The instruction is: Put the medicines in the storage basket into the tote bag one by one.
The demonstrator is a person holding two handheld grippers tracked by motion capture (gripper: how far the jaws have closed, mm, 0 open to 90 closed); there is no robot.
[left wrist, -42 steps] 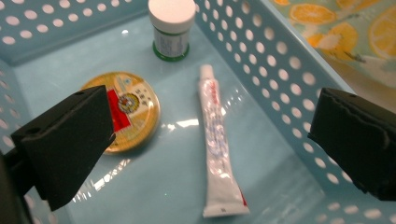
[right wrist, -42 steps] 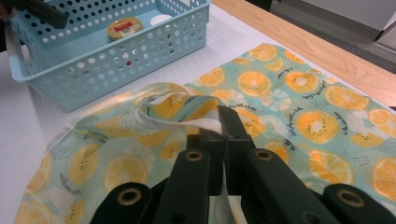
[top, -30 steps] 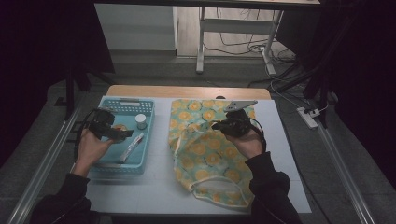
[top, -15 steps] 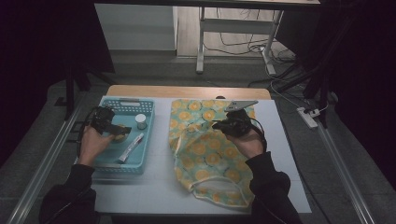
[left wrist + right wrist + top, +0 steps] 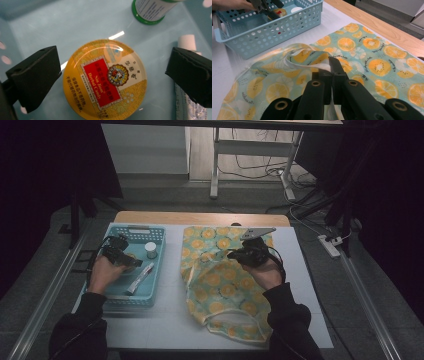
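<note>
Tin (image 5: 105, 80) of herbal candy lies flat in the blue basket (image 5: 150, 297) at left, beside a green-capped bottle (image 5: 152, 10) and a tube (image 5: 140, 278). Left gripper (image 5: 112, 77) has come down over it since a second ago, jaws spread on either side, not yet touching: pickup looks imminent. At right, right gripper (image 5: 329, 72) stays clenched on the fruit-print bag's (image 5: 220, 285) rim, holding it open.

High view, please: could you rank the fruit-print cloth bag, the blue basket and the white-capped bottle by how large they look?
1. fruit-print cloth bag, spread flat, the largest.
2. blue basket, clearly smaller.
3. white-capped bottle, smallest, standing inside the basket.
</note>
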